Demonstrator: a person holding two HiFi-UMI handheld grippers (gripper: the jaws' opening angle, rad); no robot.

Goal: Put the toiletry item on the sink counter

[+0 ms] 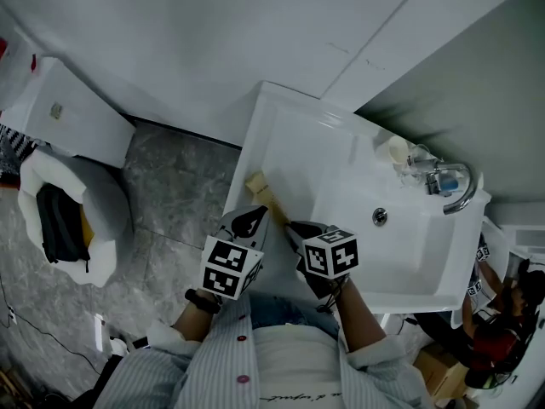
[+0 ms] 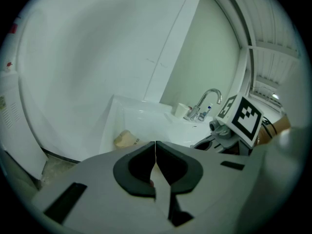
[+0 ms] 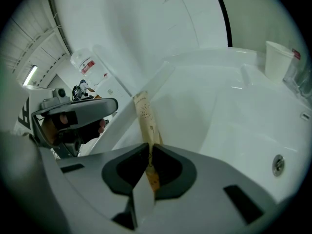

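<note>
Tan, flat, perhaps cardboard toiletry item [image 3: 144,116] in right gripper [image 3: 148,148]

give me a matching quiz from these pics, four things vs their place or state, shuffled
Things:
1. tan tube
2. left claw
3. white cup
4. drain

Place or state:
a. shut, nothing in it
b. at the bottom of the sink
c. pinched in the right claw
d. beside the faucet

Pairs: 1-c, 2-a, 3-d, 4-b
</note>
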